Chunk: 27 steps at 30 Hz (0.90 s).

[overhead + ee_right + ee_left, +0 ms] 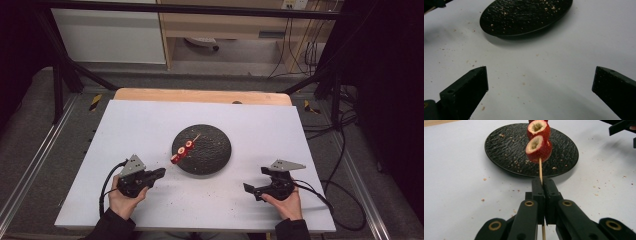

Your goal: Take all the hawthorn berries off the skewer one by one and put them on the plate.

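Left claw (543, 185) clamped tight on thin wooden skewer (540, 168); glossy red hollowed fruit pieces (538, 148) over round, rough-textured black plate (212, 150), near edge. Right claw (540, 85) wide apart, empty, nr plate. Crumbs on white table (150, 120).

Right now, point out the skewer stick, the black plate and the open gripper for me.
skewer stick (540, 168): left gripper view, bare wood below the lowest red fruit piece.
black plate (216, 150): high view, bare textured surface right of the fruit.
right gripper (540, 87): right gripper view, midway between its spread jaws.
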### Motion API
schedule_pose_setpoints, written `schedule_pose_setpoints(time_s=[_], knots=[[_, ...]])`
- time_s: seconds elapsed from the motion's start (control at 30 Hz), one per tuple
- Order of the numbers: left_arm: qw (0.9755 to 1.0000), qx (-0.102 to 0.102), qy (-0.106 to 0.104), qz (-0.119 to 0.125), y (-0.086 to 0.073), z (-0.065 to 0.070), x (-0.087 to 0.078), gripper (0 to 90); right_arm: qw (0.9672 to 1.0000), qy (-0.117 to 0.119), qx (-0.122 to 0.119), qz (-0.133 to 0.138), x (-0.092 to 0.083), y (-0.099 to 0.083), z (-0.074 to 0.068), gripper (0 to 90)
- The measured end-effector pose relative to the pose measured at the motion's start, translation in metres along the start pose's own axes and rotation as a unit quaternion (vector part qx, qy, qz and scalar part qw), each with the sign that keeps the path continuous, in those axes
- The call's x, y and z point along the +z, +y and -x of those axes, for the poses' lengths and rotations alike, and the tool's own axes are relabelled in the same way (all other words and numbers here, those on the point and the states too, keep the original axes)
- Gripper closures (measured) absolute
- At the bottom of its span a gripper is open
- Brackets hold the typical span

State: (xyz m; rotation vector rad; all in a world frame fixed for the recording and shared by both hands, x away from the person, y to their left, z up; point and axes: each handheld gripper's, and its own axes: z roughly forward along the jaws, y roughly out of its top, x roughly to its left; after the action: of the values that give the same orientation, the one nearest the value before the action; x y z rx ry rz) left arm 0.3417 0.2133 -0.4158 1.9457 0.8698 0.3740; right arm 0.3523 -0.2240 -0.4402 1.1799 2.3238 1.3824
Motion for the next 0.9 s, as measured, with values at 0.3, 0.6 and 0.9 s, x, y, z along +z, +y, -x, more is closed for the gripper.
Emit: schedule_pose_setpoints(time_s=[0.3, 0.6, 0.9], knots=[[0.9999, 0.014, -0.007, -0.001, -0.004, 0.010, 0.003, 88.3, 0.9997, 0.021, 0.008, 0.008, 0.015, 0.018, -0.019, 1.6], [0.9996, 0.026, -0.013, -0.002, -0.004, 0.018, 0.007, 88.4, 0.9992, 0.025, 0.024, 0.018, 0.030, 0.039, -0.033, 2.6], [0.9993, 0.032, -0.017, -0.007, -0.004, 0.025, 0.011, 88.4, 0.9977, 0.036, 0.044, 0.037, 0.049, 0.064, -0.043, 6.4]])
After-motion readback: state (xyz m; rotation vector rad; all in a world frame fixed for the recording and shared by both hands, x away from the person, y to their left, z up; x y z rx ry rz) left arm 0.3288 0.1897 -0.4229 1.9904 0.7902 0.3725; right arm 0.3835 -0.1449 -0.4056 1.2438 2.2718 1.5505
